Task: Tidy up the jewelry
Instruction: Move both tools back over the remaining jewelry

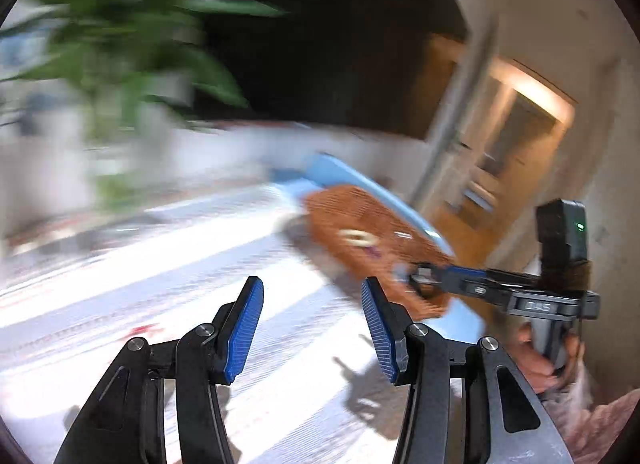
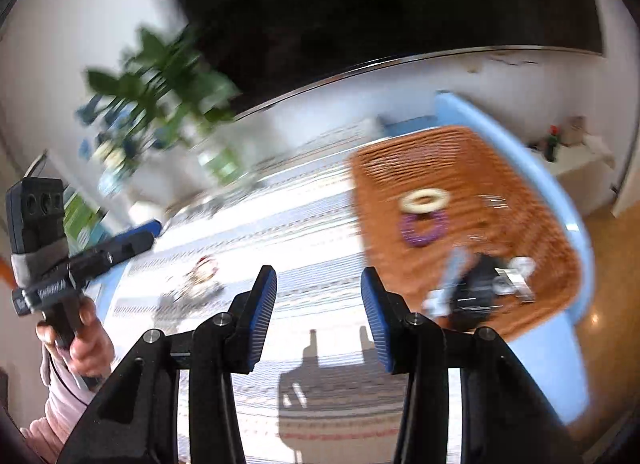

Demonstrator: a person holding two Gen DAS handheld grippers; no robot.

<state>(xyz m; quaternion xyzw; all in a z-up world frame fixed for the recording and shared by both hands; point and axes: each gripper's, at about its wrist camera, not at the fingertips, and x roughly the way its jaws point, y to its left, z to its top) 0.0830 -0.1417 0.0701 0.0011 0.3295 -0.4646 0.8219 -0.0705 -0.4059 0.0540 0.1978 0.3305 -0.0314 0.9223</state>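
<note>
On the orange tray [image 2: 460, 155], right of frame, we see a cream ring [image 2: 425, 199], a purple ring [image 2: 423, 228] and blurred bits; a small heap [image 2: 202, 276] waits lower left. Our left gripper [image 1: 312, 328] and right gripper [image 2: 318, 318] gape wide, empty: sorting seems unfinished.

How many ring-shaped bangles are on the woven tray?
2: a cream bangle mid-tray and a purple bangle touching its near side. Motion blur may hide others on the woven tray.

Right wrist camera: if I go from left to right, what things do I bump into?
Left gripper → green plant → small jewelry pile on the cloth → white ring on the orange mat → dark blurry item.
</note>
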